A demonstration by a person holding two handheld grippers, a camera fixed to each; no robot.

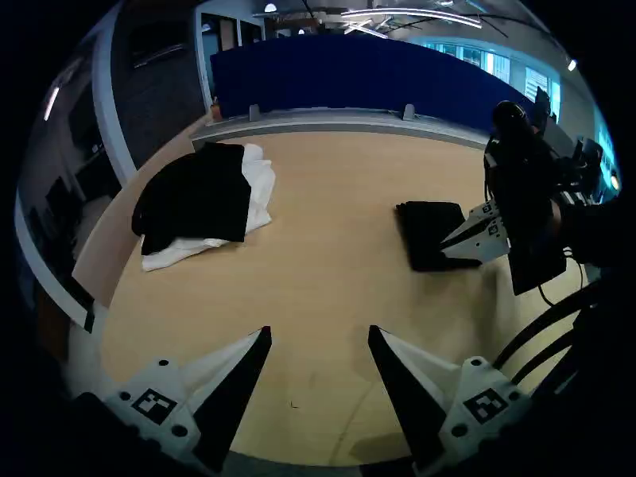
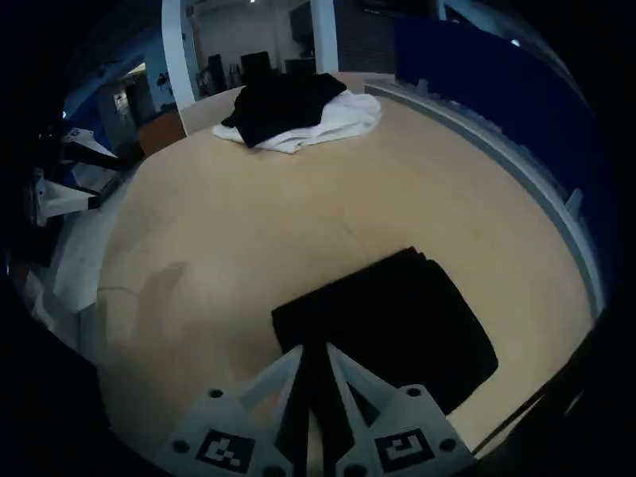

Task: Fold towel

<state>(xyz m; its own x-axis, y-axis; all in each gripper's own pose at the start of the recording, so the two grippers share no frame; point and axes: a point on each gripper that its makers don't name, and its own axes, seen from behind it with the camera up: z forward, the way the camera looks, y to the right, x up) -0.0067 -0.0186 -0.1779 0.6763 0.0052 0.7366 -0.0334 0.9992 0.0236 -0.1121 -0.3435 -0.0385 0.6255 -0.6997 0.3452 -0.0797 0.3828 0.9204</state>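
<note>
A folded black towel [image 1: 429, 234] [image 2: 389, 326] lies flat on the right part of the wooden table [image 1: 334, 183] [image 2: 238, 222]. My right gripper [image 1: 443, 245] [image 2: 316, 350] reaches over its near edge, fingers drawn almost together, with dark cloth between the tips. Farther back from the towel, my left gripper [image 1: 318, 334] [image 2: 103, 179] hovers above bare wood, open and holding nothing. At the far left of the table is a loose heap of a black cloth on a white towel [image 1: 203, 203] [image 2: 298, 111].
A grey rail [image 1: 342, 119] and a blue partition [image 1: 358, 71] [image 2: 509, 103] run along the table's far side. A dark sleeve [image 1: 592, 230] and black cables [image 1: 548, 326] sit behind the right gripper. Bare wood spans the space between heap and folded towel.
</note>
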